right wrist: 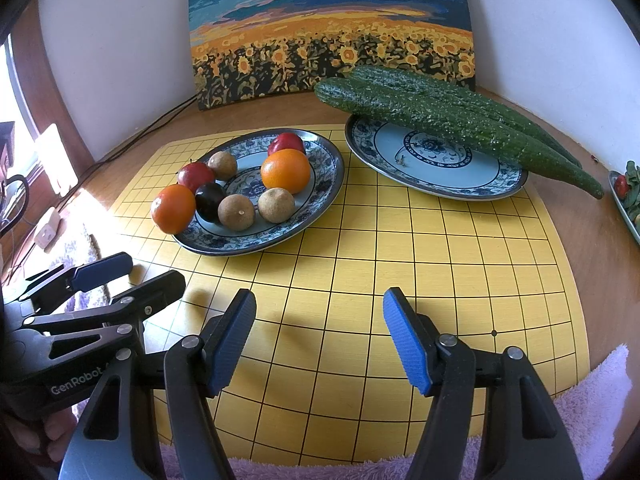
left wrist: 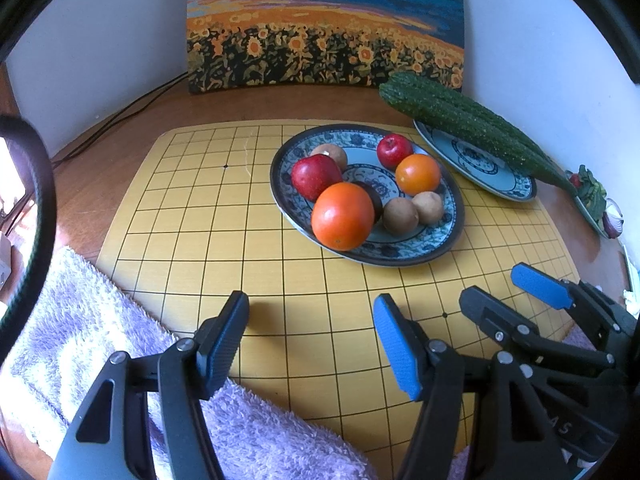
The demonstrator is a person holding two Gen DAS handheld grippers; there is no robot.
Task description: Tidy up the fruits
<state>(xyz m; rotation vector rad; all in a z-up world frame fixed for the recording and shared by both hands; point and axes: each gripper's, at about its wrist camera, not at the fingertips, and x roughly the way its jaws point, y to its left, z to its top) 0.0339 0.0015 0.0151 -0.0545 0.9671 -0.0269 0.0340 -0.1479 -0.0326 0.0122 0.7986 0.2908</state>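
**Fruit plate waits ahead of two empty grippers**

While seven fruits sit together on the blue-and-white patterned oval plate (left wrist: 452,224), neither gripper touches any of them. On that plate lie two oranges (left wrist: 343,216), two red apples (left wrist: 316,176), three round brown fruits (left wrist: 400,216) and one dark plum (right wrist: 209,201).

The left gripper (left wrist: 312,344) has its blue-padded jaws standing apart with nothing between them, only bare board below. The right gripper (right wrist: 320,342) is the same: jaws apart, empty, over the board. The fruit plate lies farther along the board from both, well apart from the fingertips; from the left gripper it is ahead and slightly right, from the right gripper ahead and to the left. Nothing stands between the jaws and the plate.

Both plates rest on a yellow wooden board ruled with a black grid (left wrist: 200,216). A second blue-and-white plate (right wrist: 440,176) sits just beside the first, bearing two long bumpy green cucumbers (right wrist: 440,116) that overhang its rim. A sunflower-field painting (left wrist: 324,28) leans on the white wall behind. A lilac fluffy towel (left wrist: 80,336) lies at the board's near edge, under the left gripper. A dish of greens (right wrist: 630,196) shows at the far right edge.
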